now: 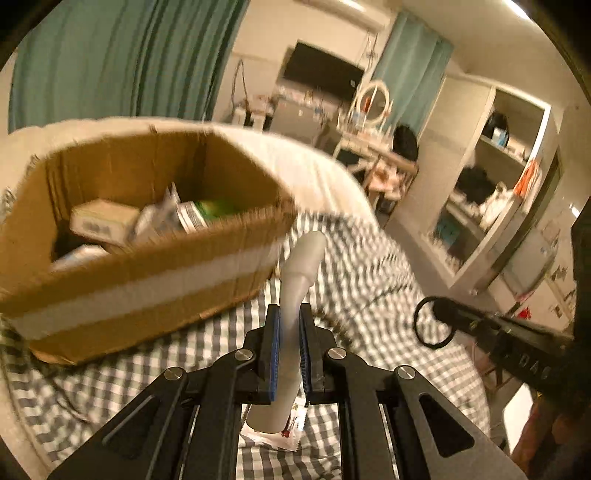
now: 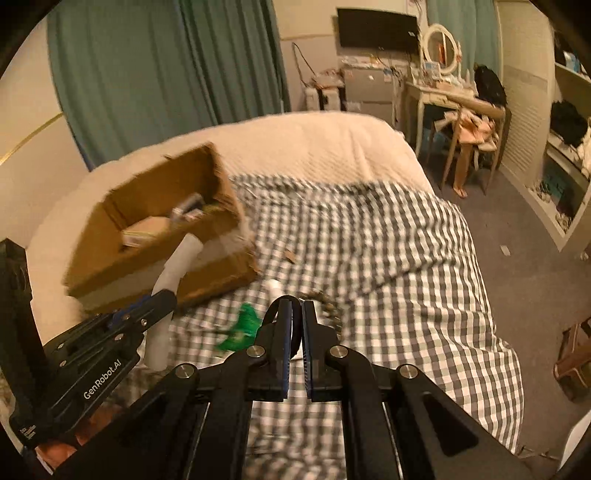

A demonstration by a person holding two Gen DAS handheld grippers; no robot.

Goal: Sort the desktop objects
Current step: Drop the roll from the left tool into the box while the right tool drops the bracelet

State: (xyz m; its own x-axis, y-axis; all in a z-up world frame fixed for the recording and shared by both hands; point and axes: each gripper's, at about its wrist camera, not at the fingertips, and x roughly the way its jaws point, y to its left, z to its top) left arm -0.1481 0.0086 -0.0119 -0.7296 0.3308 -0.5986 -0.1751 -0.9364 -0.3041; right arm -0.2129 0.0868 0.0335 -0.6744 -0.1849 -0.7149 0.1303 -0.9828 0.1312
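Grey tube (image 1: 291, 332) clamped between left gripper (image 1: 289, 317) jaws — possibly plastic.

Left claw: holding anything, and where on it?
Yes: left claw is shut on the grey curved tube, gripped around its middle, both ends free.

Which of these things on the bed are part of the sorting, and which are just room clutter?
Part of the job:
- pale grey plastic bottle in left gripper
- thin black loop in right gripper
- brown cardboard box
- green wrapper

Just lying about:
- black wall television
- round white mirror
- teal curtains
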